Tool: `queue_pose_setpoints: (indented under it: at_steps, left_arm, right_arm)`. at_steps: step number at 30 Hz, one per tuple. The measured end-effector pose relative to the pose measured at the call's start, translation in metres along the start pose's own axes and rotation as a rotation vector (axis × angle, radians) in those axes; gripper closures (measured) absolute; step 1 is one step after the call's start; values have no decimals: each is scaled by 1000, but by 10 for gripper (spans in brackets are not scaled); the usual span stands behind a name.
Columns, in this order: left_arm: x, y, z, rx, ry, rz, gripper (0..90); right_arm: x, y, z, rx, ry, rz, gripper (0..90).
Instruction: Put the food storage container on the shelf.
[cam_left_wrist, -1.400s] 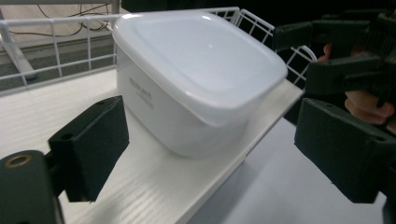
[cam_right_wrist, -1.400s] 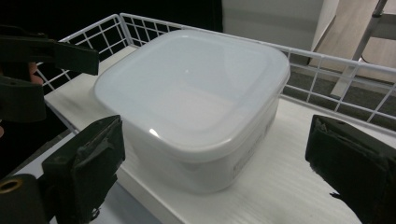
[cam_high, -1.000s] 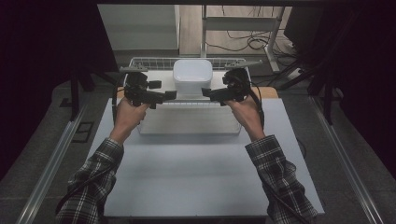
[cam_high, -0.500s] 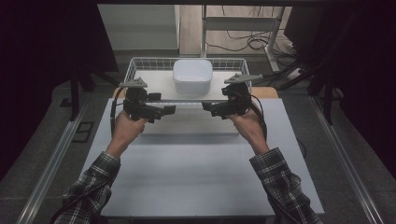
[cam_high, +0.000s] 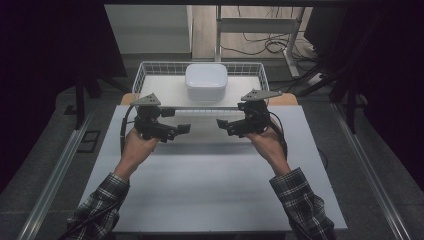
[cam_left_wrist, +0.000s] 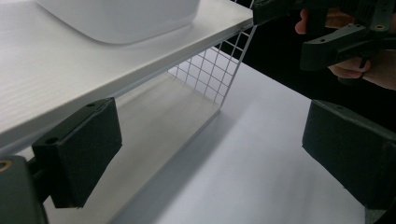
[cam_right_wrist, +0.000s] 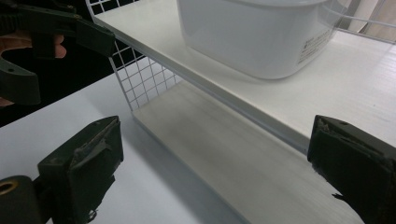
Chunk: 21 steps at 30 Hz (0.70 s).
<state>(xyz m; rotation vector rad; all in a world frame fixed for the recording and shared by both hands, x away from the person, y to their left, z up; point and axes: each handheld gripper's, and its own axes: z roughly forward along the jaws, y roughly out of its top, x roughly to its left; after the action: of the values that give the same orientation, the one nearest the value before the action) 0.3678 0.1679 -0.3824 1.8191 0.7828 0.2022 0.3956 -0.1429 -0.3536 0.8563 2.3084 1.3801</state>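
A white wire rack (cam_high: 141, 71) stands at the far end of the table. A white rounded tub (cam_high: 206, 82) sits on its upper white shelf board (cam_left_wrist: 70, 70); below is a lower board (cam_right_wrist: 224, 140). My left gripper (cam_high: 176, 122) is held open just in front of the rack's left part, with nothing between its jaws. My right gripper (cam_high: 226, 120) faces it from the right, also open and empty. In the left gripper view the gripper (cam_left_wrist: 210, 154) looks along the rack's front edge under the tub (cam_left_wrist: 121, 18). The right gripper (cam_right_wrist: 219, 168) sees the tub (cam_right_wrist: 252, 32) from the other side.
The white table top (cam_high: 210, 190) stretches toward the person. Metal rails (cam_high: 55, 170) run along both sides of the table. A grey frame and cables (cam_high: 260, 45) lie on the floor behind the rack. Plaid sleeves (cam_high: 100, 200) enter from the bottom.
Both hands have drawn back from the rack toward the person and come closer together. Both grippers stay open and the rack and tub have not moved.
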Motion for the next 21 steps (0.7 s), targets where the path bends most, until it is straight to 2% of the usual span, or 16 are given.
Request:
queue_pose_setpoints:
  at_steps: [5,12,21]
  left_arm:
    - [-4,-8,1,8,1,9,46]
    - [-6,-23,4,13,4,-3,47]
    - [-8,-39,7,18,6,-5,45]
  right_arm:
    - [4,-8,-2,-7,1,-11,32]
    - [11,-19,-3,-16,3,-32,31]
    - [15,-35,0,4,-13,-50,0]
